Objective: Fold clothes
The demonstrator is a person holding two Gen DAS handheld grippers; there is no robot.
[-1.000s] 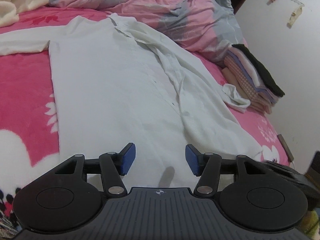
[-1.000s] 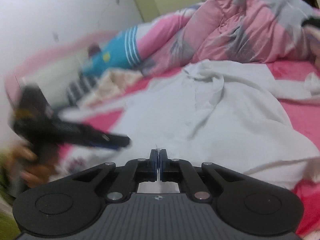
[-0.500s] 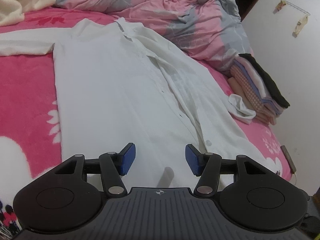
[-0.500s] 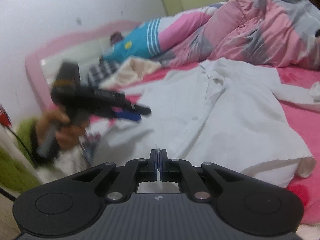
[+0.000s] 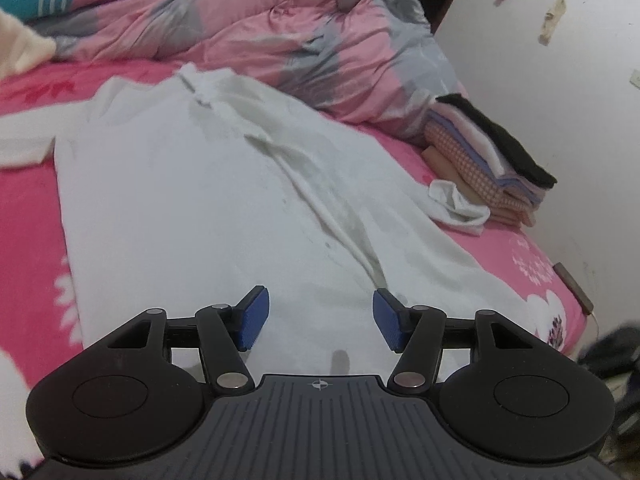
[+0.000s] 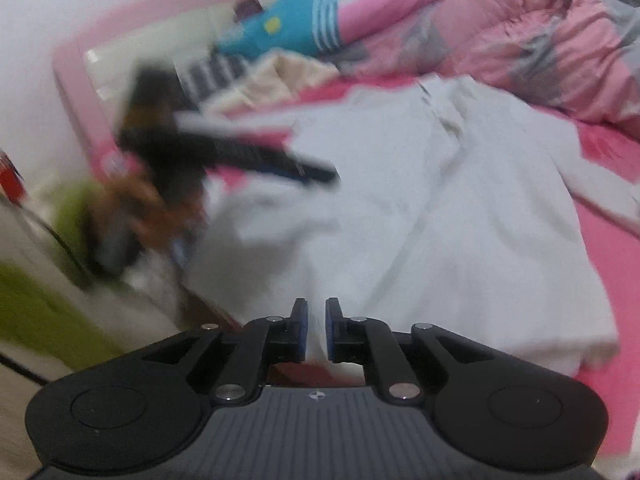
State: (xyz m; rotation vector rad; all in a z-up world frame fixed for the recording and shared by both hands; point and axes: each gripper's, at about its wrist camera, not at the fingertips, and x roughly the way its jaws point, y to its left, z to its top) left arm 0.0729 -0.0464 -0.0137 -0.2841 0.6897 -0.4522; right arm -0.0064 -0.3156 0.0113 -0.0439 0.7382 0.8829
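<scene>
White button-front shirt (image 5: 192, 208) lies spread face up on the pink bed. Collar at the far end, close to the heaped bedding; hem toward the near edge of the bed. Front placket runs lengthwise down the middle, rumpled into a raised crease with greyish shadows beside it. One sleeve stretches flat out to the side at shoulder level. The other sleeve lies along the opposite side, its cuff (image 5: 460, 206) bunched into a loose roll. Fabric otherwise fairly flat, lightly wrinkled. In the right wrist view the shirt (image 6: 460, 208) is blurred.

Right gripper (image 6: 316, 330) jaws opening, empty, above the white shirt (image 6: 440, 216).
</scene>
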